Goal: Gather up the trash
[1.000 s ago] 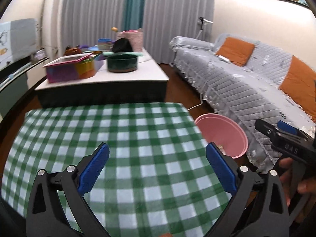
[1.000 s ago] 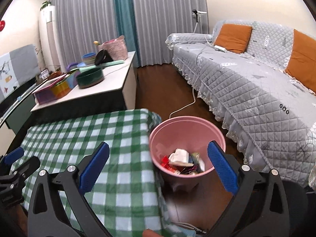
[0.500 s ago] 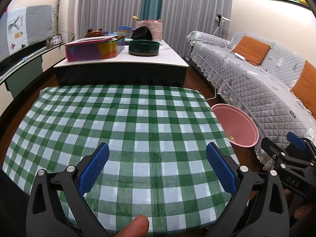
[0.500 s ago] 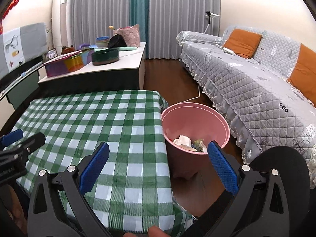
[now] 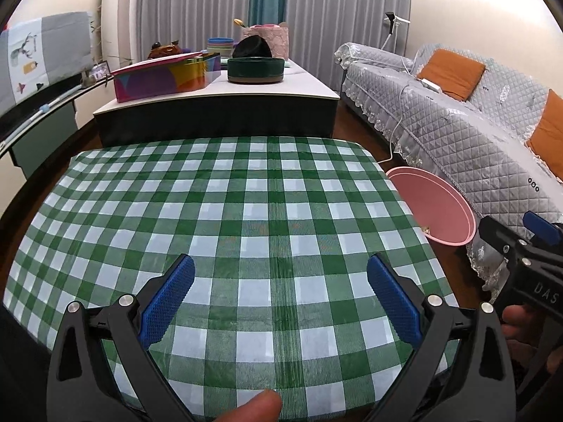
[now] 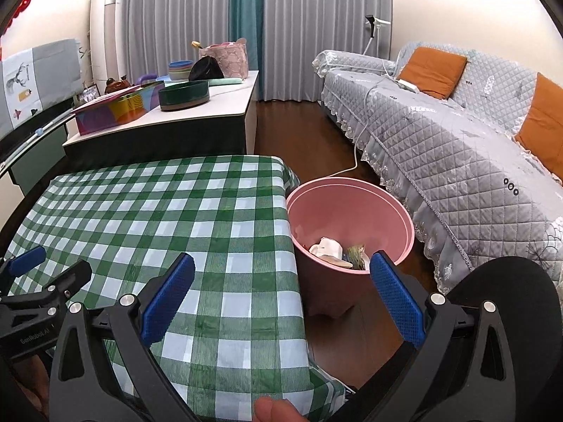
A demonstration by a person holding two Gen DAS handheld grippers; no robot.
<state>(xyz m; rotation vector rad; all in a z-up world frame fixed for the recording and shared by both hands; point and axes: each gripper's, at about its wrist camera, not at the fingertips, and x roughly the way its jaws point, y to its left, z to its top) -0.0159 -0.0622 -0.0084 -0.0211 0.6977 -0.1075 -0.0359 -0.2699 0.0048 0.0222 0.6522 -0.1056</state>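
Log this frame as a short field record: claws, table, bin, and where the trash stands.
left claw: open, empty, above the table
right claw: open, empty, over the table's edge nearest the bin
table: green-and-white checked tablecloth, no trash visible on it
bin: round pink plastic bin on the floor between the table and the grey quilted sofa
bin contents: white crumpled piece and other scraps, types unclear
task state: trash appears collected

A home living room: quilted sofa (image 6: 457, 130), floor-length curtains (image 6: 316, 28), checked tablecloth (image 5: 228, 232).
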